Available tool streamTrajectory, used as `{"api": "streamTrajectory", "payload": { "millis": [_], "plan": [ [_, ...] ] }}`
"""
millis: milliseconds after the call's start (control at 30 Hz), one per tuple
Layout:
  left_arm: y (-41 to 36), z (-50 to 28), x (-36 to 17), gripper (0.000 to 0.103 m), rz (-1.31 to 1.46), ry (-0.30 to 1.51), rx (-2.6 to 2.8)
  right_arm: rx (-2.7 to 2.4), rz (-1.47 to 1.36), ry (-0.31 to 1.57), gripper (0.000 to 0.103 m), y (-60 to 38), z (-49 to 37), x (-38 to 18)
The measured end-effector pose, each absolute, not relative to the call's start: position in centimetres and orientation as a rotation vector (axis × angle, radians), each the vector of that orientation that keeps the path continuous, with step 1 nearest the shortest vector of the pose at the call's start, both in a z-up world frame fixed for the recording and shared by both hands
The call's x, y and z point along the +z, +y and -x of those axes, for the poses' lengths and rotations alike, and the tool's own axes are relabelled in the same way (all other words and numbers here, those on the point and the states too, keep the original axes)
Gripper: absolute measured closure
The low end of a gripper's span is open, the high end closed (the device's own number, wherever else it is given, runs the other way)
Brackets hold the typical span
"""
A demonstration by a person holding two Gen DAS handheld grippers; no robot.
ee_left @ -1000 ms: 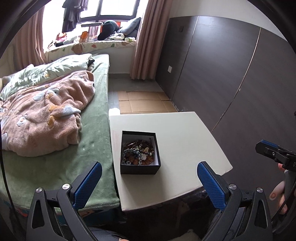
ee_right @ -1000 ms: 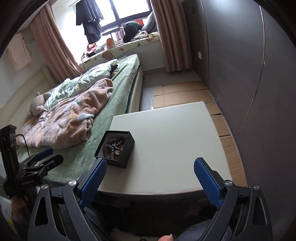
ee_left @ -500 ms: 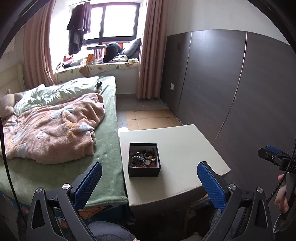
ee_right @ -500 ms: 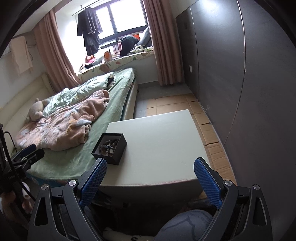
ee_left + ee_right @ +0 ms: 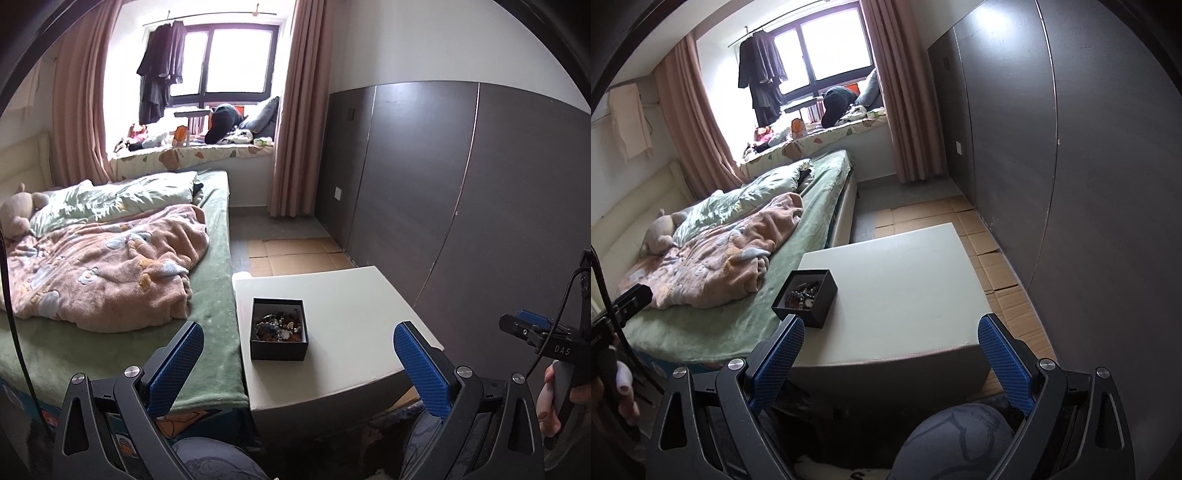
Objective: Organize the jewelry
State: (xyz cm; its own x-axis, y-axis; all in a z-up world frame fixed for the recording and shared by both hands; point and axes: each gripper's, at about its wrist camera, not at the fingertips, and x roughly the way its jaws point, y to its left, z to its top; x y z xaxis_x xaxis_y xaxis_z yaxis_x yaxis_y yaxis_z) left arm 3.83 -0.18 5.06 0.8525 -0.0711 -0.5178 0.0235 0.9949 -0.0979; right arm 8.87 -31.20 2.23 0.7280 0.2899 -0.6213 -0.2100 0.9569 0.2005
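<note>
A small black open box (image 5: 279,330) full of mixed beaded jewelry (image 5: 277,327) stands near the left edge of a white low table (image 5: 351,321). In the right wrist view the box (image 5: 806,298) sits at the table's (image 5: 905,295) near left corner. My left gripper (image 5: 297,367) is open and empty, held back from the table's near edge. My right gripper (image 5: 892,363) is open and empty, also back from the table and above a knee. Each gripper shows at the edge of the other's view, the right one (image 5: 532,328) and the left one (image 5: 628,299).
A bed (image 5: 207,332) with a green sheet and a pink blanket (image 5: 103,266) butts against the table's left side. A dark panelled wall (image 5: 461,192) runs along the right. Flattened cardboard (image 5: 295,254) covers the floor beyond the table. A window seat with clutter lies at the far end.
Both grippers have pulled back and tilted up from the table, so the box and table look smaller and farther. Both stay open. The box has not moved.
</note>
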Motion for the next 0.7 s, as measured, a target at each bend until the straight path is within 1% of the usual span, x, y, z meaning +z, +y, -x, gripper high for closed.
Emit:
{"api": "streamTrajectory", "payload": {
  "millis": [700],
  "plan": [
    [-0.45, -3.46, 5.15, 0.0, 0.089, 0.559, -0.059, 0.256, -0.107, 0.691, 0.007, -30.87, -8.81, 2.01]
  ]
}}
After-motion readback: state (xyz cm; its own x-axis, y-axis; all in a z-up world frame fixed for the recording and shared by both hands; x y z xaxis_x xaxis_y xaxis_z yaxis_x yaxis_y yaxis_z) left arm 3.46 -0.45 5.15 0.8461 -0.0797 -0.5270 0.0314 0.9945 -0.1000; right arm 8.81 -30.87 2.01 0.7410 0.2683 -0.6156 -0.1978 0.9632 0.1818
